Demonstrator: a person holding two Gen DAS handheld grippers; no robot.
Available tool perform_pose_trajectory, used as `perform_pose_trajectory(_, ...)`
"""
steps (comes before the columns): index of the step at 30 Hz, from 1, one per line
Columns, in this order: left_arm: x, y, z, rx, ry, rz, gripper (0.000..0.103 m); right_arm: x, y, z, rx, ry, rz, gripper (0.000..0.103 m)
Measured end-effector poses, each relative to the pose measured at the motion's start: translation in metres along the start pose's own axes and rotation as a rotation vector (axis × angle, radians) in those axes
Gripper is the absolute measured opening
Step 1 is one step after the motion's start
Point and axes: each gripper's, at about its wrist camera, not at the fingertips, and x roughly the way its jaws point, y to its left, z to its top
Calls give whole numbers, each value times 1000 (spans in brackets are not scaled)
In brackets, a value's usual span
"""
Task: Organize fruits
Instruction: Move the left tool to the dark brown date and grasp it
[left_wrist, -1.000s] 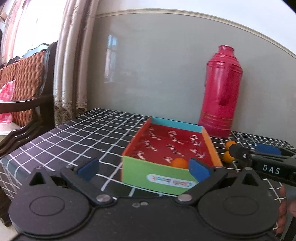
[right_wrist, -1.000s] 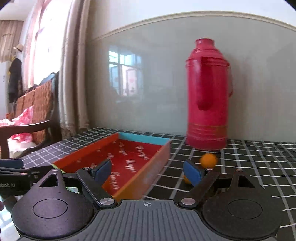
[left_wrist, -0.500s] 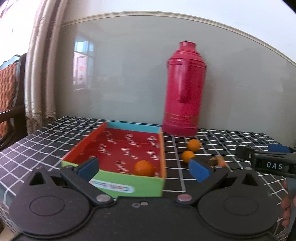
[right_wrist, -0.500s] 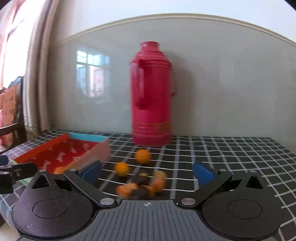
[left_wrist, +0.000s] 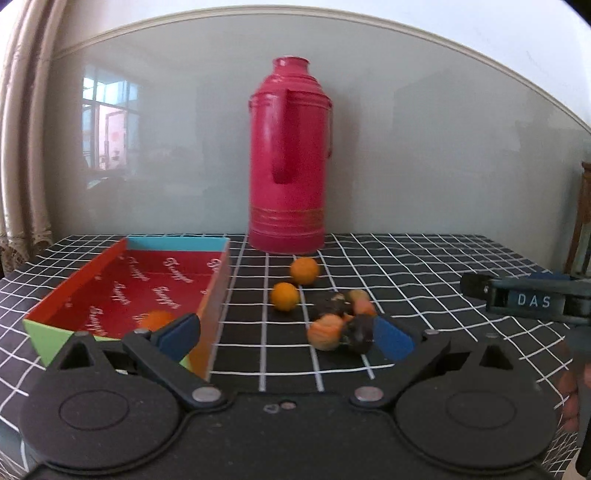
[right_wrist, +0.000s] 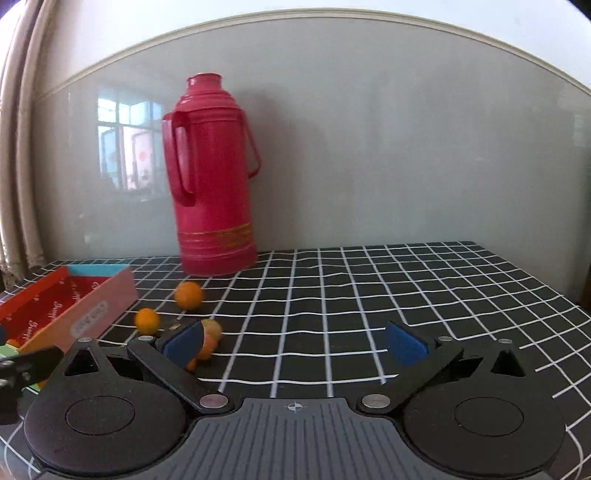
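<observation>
Black checked tablecloth (left_wrist: 424, 266) carries two oranges (left_wrist: 284, 296) beside my tray (left_wrist: 218, 291), one orange (left_wrist: 155, 320) inside it. My left gripper (left_wrist: 288, 338) and right gripper (right_wrist: 295, 345) both gape, holding nothing.

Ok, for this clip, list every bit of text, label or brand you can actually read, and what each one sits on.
"DAS": white letters on the side of the right gripper, seen from the left wrist.
Repeated white script on the red lining of the box: too blurred to read.
White oval label on the box's outer side wall: too small to read.
Red thermos: gold bands only, no text.
</observation>
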Motion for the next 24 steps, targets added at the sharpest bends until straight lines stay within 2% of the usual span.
perform_pose_trajectory(8, 21, -20, -1, 7, 34, -7, 91, -2, -24, 0, 29, 5, -35, 103)
perform_pose_trajectory(10, 25, -23, -2, 11, 42, -11, 84, -1, -29, 0, 37, 6, -46, 103)
perform_pose_trajectory(20, 47, -47, -5, 56, 102, -31, 67, 5, -52, 1, 87, 20, -86, 103)
perform_pose_trajectory(24, 62, -60, -10, 93, 151, -57, 52, 4, -58, 1, 85, 20, -94, 103)
